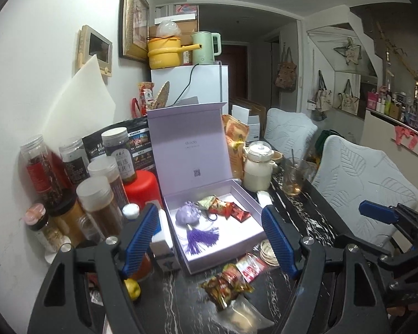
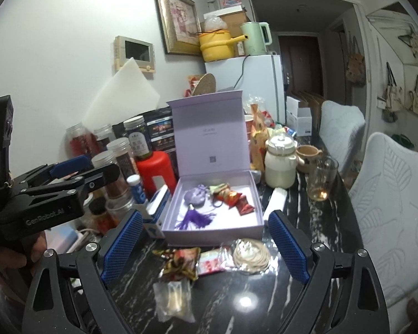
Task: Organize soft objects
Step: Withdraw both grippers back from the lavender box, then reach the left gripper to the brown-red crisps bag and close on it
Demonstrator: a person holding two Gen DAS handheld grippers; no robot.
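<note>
Both grippers fill the bottom of their views with black frames and blue ribbed pads. The left gripper has its jaws spread wide with nothing between them, and the right gripper is likewise released and empty; each hovers above the dark marbled table, apart from everything on it.

Behind the table, two chairs in pale leaf-patterned covers stand along the right side, and a white fridge carries a yellow pot and a green kettle. Framed pictures hang on the white wall.

At the centre of the table sits the lilac gift box, lid standing upright. Inside lie a purple sachet with a tassel and a few red snack packets, the sachet at the left, the packets to its right.

In front of the box, near the table's near edge, loose items lie side by side: a crinkled snack packet, a red-and-white sachet, a coil of pale bands in clear wrap and a clear bag whose contents are too blurred to name.

Jars and bottles crowd the left, their labels unreadable. A person's hand shows in part at the right wrist view's left edge, gripping the other tool's handle.
</note>
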